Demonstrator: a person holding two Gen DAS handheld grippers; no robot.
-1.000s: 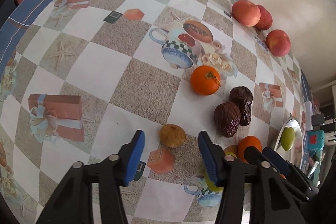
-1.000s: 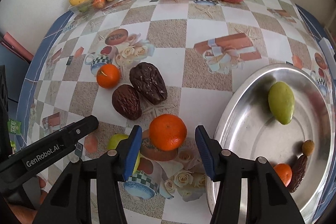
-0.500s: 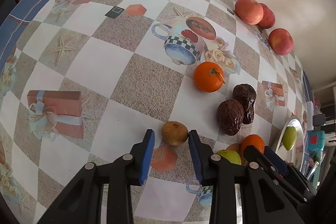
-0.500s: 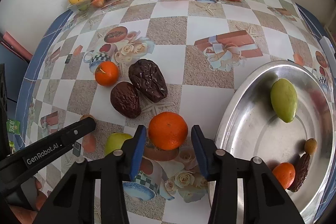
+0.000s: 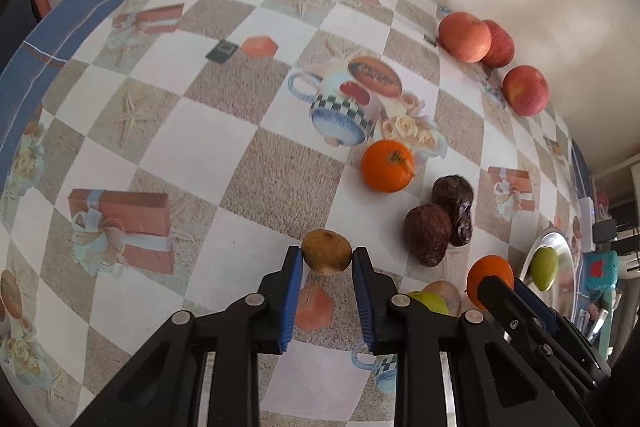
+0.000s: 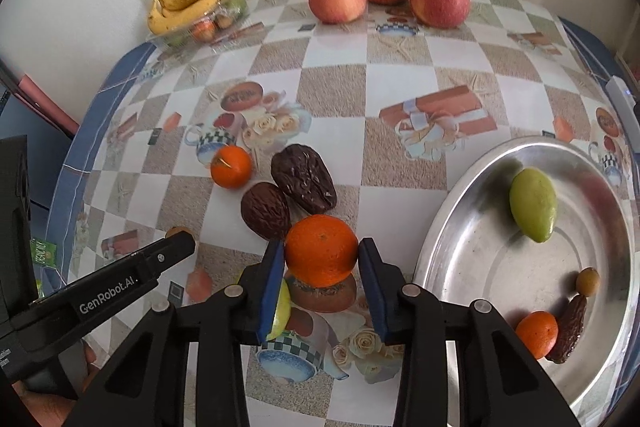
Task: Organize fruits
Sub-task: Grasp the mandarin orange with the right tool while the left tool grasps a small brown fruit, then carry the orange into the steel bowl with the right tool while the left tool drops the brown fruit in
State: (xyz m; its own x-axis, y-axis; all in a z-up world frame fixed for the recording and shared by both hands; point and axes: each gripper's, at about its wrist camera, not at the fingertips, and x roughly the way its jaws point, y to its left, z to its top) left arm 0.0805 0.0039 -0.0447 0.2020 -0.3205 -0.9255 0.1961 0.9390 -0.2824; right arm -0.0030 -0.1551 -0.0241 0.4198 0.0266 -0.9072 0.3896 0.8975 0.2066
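since your right gripper (image 6: 321,259) clamps the orange (image 6: 321,255) and your left gripper (image 5: 326,259) the small brown fruit (image 5: 327,251), the metal tray (image 6: 472,247) lies just right of the orange, nearer your right hand.

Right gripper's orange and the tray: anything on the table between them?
Nothing. In the right wrist view, only bare tablecloth separates the orange from the tray rim, apart from the gripper's own finger.

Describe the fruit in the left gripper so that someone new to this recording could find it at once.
Start at the pair of dark wrinkled fruits mid-table, then go toward the camera's near edge. There a small brown fruit sits between the left gripper's blue pads. It is dull tan and smaller than the oranges nearby.
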